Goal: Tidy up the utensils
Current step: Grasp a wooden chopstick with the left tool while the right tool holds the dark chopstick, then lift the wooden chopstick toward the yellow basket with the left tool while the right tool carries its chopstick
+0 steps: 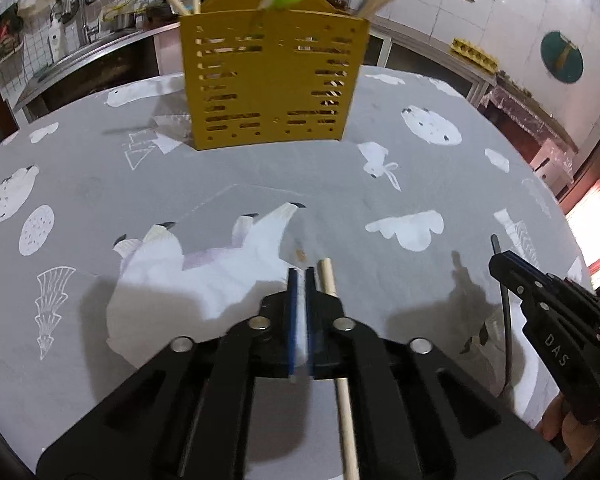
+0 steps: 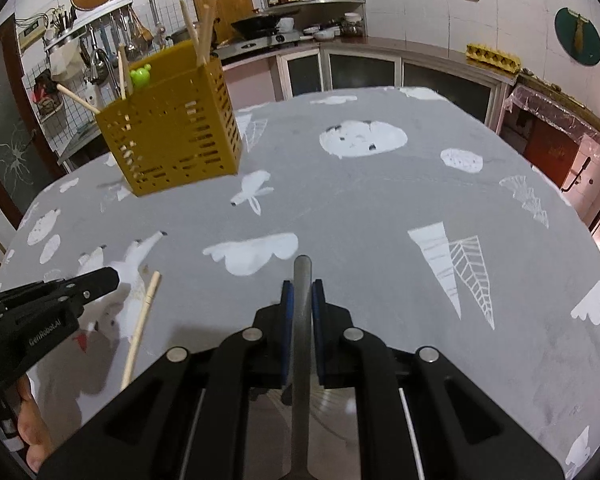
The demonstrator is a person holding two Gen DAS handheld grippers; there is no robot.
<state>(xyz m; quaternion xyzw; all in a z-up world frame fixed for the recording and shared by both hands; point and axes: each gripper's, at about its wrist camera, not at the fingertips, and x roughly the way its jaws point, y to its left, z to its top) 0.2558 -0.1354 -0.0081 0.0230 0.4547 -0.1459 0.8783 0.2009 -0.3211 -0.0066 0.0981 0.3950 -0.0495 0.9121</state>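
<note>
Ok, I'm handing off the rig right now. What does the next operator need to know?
Left gripper: shut, low over the grey patterned tablecloth. It does not seem to hold the wooden chopstick, which lies just beside its fingers.
Right gripper: shut on a grey metal utensil, handle pointing forward.
Yellow slotted holder: upright at the far side of the table.
Done: several chopsticks and a green-topped piece already stand in the holder.
Left: drop the metal utensil into the holder, then regrasp the loose chopstick and put it in too.
</note>
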